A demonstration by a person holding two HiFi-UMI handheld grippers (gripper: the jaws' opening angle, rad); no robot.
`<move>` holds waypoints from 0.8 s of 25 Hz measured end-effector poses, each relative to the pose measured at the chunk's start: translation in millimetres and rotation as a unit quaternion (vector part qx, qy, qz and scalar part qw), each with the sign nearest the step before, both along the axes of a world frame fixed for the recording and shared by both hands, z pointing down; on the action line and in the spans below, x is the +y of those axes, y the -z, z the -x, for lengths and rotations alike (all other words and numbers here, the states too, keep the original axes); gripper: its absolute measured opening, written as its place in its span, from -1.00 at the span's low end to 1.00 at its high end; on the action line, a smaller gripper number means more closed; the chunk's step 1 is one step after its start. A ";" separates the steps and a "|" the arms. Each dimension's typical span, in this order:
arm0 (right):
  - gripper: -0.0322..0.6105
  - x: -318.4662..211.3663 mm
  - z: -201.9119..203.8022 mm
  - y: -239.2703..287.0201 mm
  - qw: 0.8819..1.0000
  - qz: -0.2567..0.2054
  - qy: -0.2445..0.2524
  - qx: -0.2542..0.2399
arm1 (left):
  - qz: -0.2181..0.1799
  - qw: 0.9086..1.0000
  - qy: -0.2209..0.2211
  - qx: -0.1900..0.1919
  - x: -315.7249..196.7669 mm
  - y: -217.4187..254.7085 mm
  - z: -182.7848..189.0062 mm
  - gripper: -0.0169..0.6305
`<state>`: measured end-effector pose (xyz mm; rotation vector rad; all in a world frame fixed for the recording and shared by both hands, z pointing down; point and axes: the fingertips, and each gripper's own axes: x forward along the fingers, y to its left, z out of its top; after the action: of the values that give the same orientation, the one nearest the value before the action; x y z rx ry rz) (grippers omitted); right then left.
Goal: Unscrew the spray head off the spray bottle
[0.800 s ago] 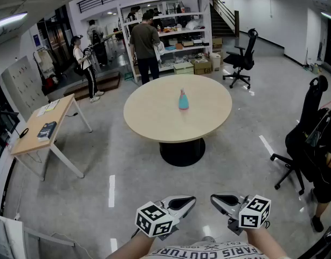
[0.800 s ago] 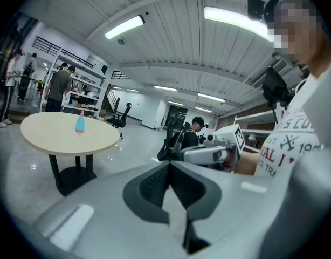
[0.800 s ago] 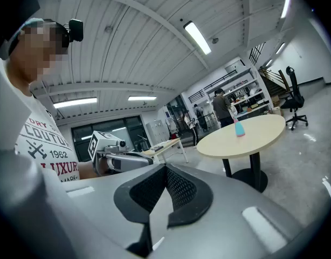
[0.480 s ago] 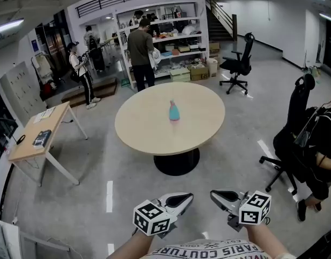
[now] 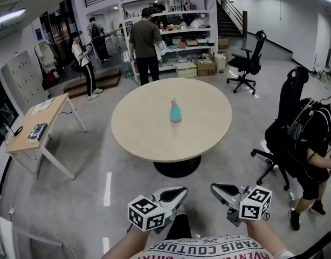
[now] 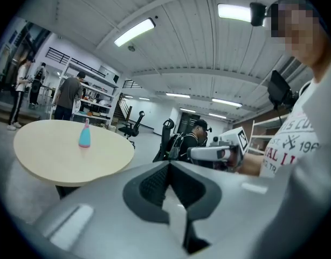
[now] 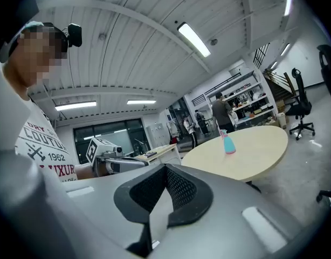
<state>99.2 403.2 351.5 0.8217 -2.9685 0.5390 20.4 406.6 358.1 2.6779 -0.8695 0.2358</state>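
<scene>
Right tongs (image 7: pixel 164 183) fill the lower centre, pressed together with nothing between them. Right of centre, the round worktop (image 7: pixel 257 152) carries the blue spray bottle (image 7: pixel 227 144) — upright, pink head on — well apart from the tongs.

Round table (image 5: pixel 154 139), grey floor (image 5: pixel 90 161), shelving (image 5: pixel 181 36), perhaps stairs behind.

Round beige table (image 5: pixel 146 139), well ahead of the jaws, blue spray bottle (image 5: pixel 176 113) upright near its middle
</scene>
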 end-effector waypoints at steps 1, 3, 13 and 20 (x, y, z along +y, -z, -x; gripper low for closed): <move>-0.89 -20.8 3.7 -4.4 1.000 0.003 0.000 0.000 | 0.002 1.000 0.001 0.001 -20.8 -4.7 3.3 -0.95; -0.89 -64.7 13.0 -12.8 1.000 0.008 0.001 -0.002 | 0.006 1.000 0.000 0.001 -64.4 -13.5 10.0 -0.95; -0.89 -380.1 52.2 16.3 1.000 -0.003 -0.014 -0.002 | 0.001 1.000 0.024 -0.004 -378.3 6.0 73.1 -0.95; -0.89 -435.7 55.3 13.9 1.000 0.002 -0.014 -0.003 | -0.007 1.000 0.011 -0.004 -426.8 5.0 71.4 -0.95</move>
<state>43.9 -32.5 337.6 0.8641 -2.9647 0.5504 -51.0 -20.2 353.1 2.6798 -0.9052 0.2368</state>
